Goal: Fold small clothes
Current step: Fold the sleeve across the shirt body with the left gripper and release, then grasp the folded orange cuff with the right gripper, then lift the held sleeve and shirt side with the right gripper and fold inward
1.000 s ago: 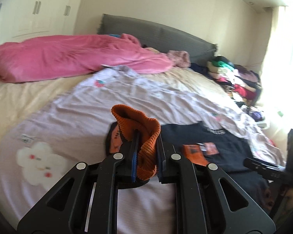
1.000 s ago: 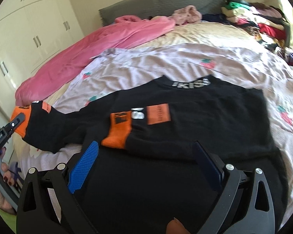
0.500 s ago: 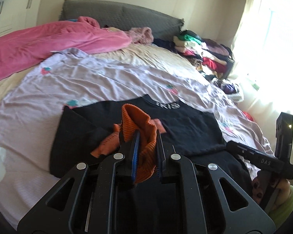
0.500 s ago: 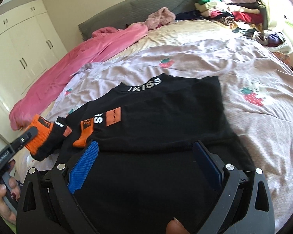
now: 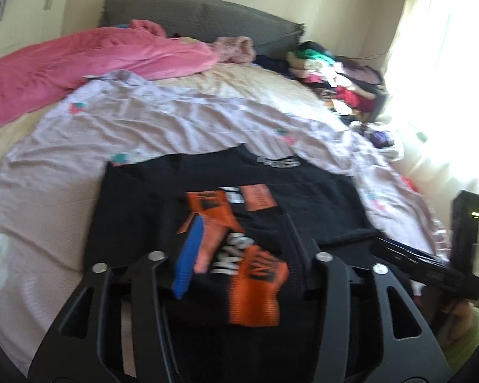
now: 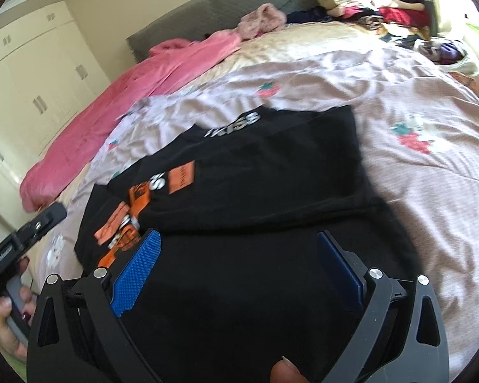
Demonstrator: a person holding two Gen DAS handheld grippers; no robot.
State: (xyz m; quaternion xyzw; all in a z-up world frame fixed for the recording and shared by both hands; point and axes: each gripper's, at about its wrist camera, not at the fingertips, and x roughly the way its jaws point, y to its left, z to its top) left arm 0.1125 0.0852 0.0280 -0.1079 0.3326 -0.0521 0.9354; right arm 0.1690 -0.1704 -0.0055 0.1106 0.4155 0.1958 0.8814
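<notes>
Across the bed point(image 5: 249, 92), from headboard toward the near edge, lies a lilac sheet point(image 5: 163, 118) printed with strawberries, with a pink blanket point(image 5: 79, 60) bunched along the far left side and a pile of clothes point(image 5: 332, 76) at the far right corner. Black sweater point(image 6: 271, 172), spread flat on the sheet near the front edge, collar toward the headboard, both sleeves folded across its chest. Orange cuff point(image 5: 255, 290), resting on the sweater between the fingers of the left gripper point(image 5: 239, 249), jaws opening, pads clear of the fabric. Right gripper point(image 6: 236, 268), jaws spread wide above the sweater's lower part, nothing pinched.
</notes>
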